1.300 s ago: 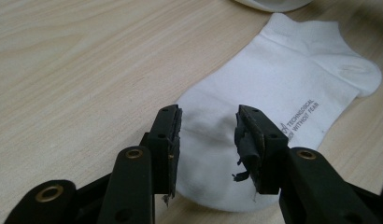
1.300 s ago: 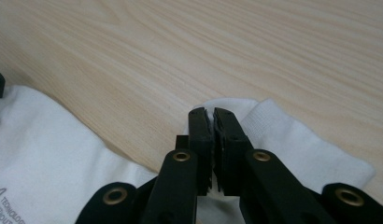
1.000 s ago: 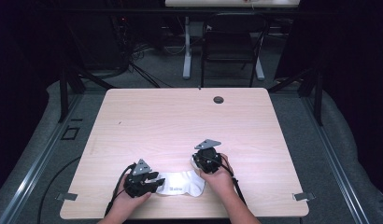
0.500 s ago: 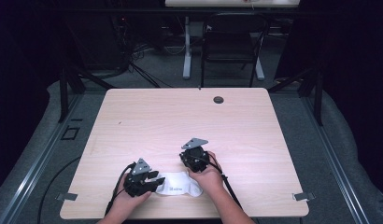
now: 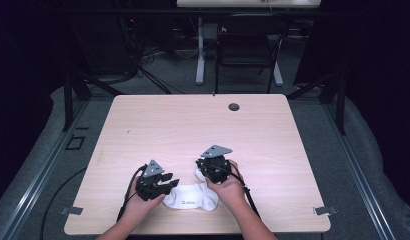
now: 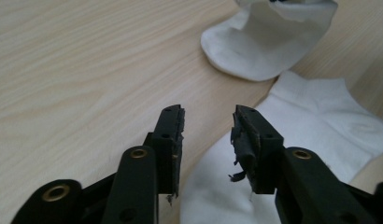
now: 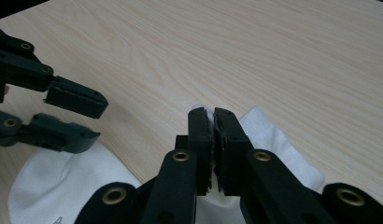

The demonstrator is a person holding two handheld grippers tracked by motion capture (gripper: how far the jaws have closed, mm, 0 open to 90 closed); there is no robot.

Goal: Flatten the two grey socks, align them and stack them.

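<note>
The sock [image 5: 189, 197] lies at the table's [image 5: 193, 130] near edge; right gripper [image 7: 213, 122] pinches its folded cloth, left gripper [image 6: 208, 126] gapes empty above it; that thin bite could slip.

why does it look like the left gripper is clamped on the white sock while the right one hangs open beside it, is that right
Reversed. The right gripper view shows the right gripper shut on the white sock. The left gripper view shows the left gripper open over it, gripping nothing.
</note>
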